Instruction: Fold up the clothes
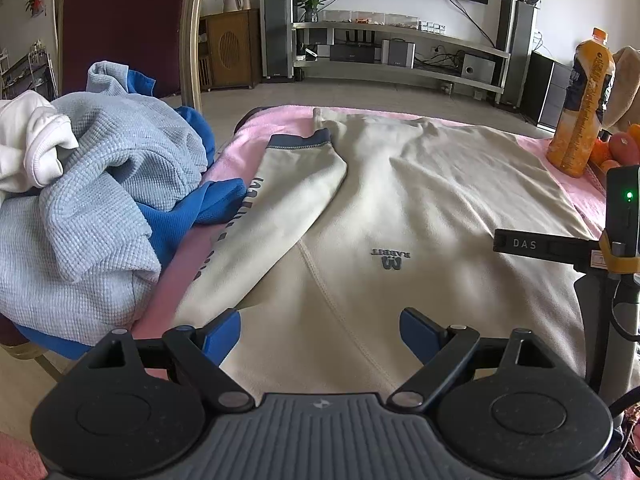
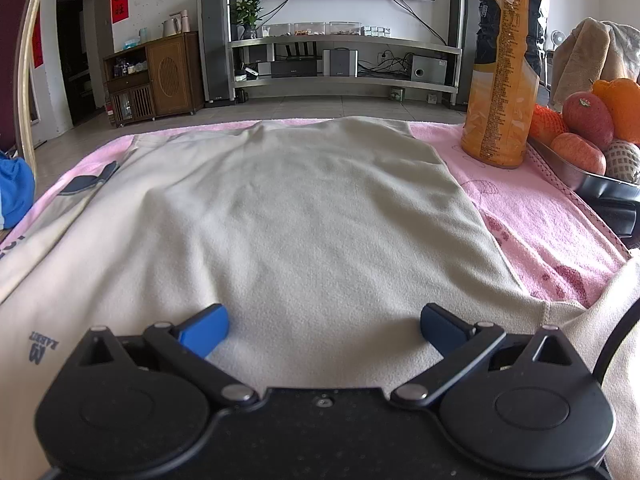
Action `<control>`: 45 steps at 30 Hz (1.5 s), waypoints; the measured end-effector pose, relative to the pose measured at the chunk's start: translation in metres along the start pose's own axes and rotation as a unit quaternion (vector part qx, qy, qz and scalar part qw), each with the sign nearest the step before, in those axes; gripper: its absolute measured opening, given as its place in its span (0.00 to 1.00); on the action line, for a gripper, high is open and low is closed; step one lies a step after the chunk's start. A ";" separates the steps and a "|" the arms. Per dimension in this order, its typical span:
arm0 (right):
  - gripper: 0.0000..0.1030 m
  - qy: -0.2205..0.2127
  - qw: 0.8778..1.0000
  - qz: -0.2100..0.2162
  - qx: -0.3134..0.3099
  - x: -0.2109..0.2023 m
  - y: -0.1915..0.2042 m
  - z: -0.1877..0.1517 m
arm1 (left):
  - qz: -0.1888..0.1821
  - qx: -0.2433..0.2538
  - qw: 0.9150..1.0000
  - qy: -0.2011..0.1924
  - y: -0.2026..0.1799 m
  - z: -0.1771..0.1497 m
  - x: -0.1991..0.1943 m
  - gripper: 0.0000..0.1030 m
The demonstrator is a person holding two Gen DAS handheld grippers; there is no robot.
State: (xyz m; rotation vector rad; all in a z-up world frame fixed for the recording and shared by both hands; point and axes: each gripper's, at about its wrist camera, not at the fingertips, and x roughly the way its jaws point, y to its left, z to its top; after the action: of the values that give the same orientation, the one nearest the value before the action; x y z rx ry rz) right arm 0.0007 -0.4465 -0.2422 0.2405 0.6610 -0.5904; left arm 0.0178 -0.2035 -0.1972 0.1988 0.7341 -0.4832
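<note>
A cream long-sleeved top (image 1: 420, 200) lies flat on a pink towel (image 1: 248, 136), collar end nearest me. Its left sleeve (image 1: 280, 208), with a dark blue cuff, lies along its side. My left gripper (image 1: 320, 336) is open and empty just above the top near the left shoulder seam. My right gripper (image 2: 324, 330) is open and empty above the same top (image 2: 300, 208), near its right shoulder. The right gripper's body also shows at the right edge of the left wrist view (image 1: 616, 240).
A pile of light blue, blue and white clothes (image 1: 88, 200) sits on a chair at the left. An orange drink bottle (image 2: 508, 64) and a tray of fruit (image 2: 588, 128) stand on the right of the pink towel (image 2: 532, 216).
</note>
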 end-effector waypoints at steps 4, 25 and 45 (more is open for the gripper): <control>1.00 0.000 1.000 0.000 0.000 0.000 0.000 0.000 | 0.000 -0.001 1.000 0.000 0.000 0.000 0.000 0.85; 1.00 0.000 1.000 0.000 0.000 0.000 0.000 0.000 | -0.003 0.004 1.000 -0.002 0.001 0.001 -0.001 0.85; 1.00 0.000 1.000 0.000 0.000 0.000 0.000 0.000 | 0.001 0.007 1.000 0.001 0.003 0.000 0.000 0.85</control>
State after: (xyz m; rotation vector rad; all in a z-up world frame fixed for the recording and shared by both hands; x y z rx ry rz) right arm 0.0005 -0.4466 -0.2419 0.2404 0.6611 -0.5905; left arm 0.0195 -0.2012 -0.1971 0.2128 0.7326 -0.4856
